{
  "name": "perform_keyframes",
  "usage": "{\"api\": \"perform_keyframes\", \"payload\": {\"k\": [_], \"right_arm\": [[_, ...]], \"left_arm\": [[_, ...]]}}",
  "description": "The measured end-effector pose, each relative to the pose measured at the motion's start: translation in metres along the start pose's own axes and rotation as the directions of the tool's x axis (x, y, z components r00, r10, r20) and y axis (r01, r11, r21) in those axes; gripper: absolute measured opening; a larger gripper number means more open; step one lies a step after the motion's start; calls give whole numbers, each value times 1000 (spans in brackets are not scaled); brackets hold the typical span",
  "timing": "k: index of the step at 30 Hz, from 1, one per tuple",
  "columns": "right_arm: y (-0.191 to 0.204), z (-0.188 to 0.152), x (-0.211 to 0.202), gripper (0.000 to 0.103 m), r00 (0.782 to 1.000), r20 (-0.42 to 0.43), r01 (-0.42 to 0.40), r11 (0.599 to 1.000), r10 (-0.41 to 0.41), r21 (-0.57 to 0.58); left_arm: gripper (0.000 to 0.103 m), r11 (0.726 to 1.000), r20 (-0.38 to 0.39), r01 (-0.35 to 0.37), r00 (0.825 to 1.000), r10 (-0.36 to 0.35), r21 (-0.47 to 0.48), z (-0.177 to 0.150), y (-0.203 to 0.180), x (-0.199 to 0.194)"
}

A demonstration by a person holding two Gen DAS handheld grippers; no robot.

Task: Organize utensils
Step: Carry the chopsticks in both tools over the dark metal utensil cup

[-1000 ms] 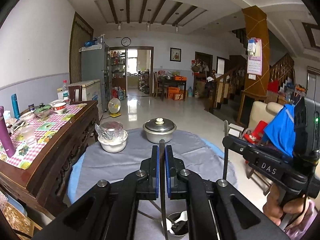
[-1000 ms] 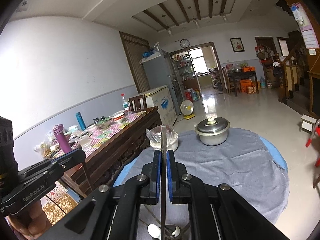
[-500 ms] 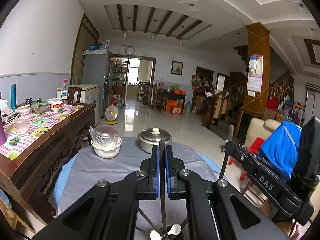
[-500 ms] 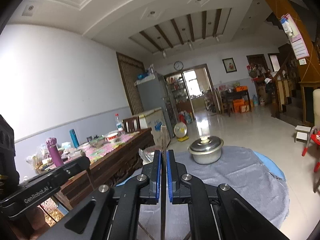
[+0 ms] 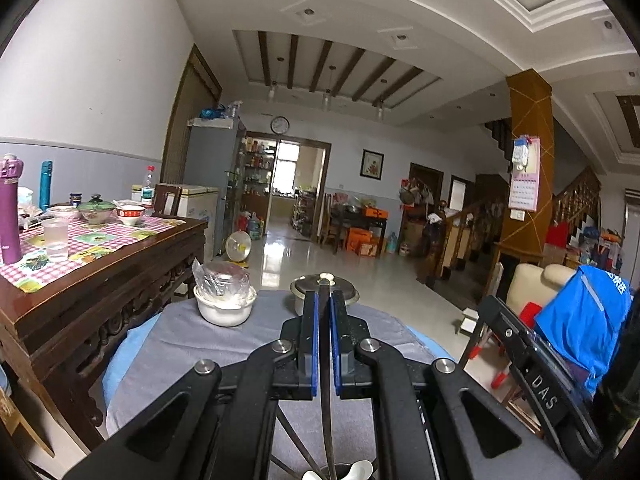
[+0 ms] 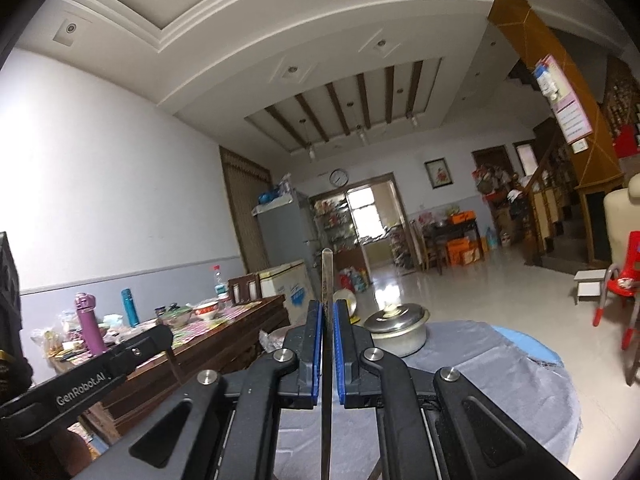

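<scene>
Two claws appear, each seen from its own wrist camera, both level over a round surface (image 5: 192,344) draped in grey cloth with a blue edge showing beneath. Beside that surface, on its left, stands a long carved wooden table (image 5: 100,268) under a pink checked cloth; it carries a purple flask (image 5: 10,208), a teal bottle (image 5: 46,184), a clear cup (image 5: 56,238) and several bowls. A grey fridge (image 5: 208,184) and a white chest freezer (image 5: 198,206) stand against the far left wall, and a small fan (image 5: 239,245) sits on the tiled floor past them. At the right edge of the left view a blue jacket (image 5: 580,320) hangs over a pale chair. On the grey cloth, toward its far side, are a lidded metal pot (image 6: 396,326) and, to its left, a white bowl (image 5: 225,306) with a plastic-wrapped item resting in it.

The left claw (image 5: 325,344) is closed on a thin metal utensil handle (image 5: 327,420), held upright between its blue pads, the tip just clearing the finger ends in front of the pot. Directly below it, at the bottom of the left view, the rim of a dark utensil holder (image 5: 340,472) shows with white spoon ends (image 5: 360,469) in it; whether the handle's lower end reaches the holder cannot be told. The right claw (image 6: 328,344) is likewise closed on a thin metal handle (image 6: 327,280), upright, its rounded tip standing well above the pads. Each claw's black body shows at the edge of the other's view.
</scene>
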State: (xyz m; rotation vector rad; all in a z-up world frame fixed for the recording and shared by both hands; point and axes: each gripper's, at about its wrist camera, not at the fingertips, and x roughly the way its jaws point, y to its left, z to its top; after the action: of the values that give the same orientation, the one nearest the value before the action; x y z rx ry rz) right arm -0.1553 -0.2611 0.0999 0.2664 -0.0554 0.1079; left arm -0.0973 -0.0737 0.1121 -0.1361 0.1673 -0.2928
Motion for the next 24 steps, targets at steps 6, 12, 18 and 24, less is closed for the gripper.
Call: {"api": "perform_keyframes", "payload": {"k": [6,12,18,24], "right_arm": [[8,-14,1,7,1000,4,23,999,-22,-26],[11,-18,-1,7,1000,11,18,999,-17,-33],[11,-20,1,7,1000,8,21,999,-20,-36],[8,-21,5,7,1000,-1,24,999,-24,-36]], "left_arm": [[6,999,24,-35,999,34,39,-10,-9,-2],[6,998,27,-43,999,42,48,-12,-11,-1],[6,997,19,-58,998,57,51,-13,-12,-1],[6,997,13,-61,998,61,50,-15,-11,0]]}}
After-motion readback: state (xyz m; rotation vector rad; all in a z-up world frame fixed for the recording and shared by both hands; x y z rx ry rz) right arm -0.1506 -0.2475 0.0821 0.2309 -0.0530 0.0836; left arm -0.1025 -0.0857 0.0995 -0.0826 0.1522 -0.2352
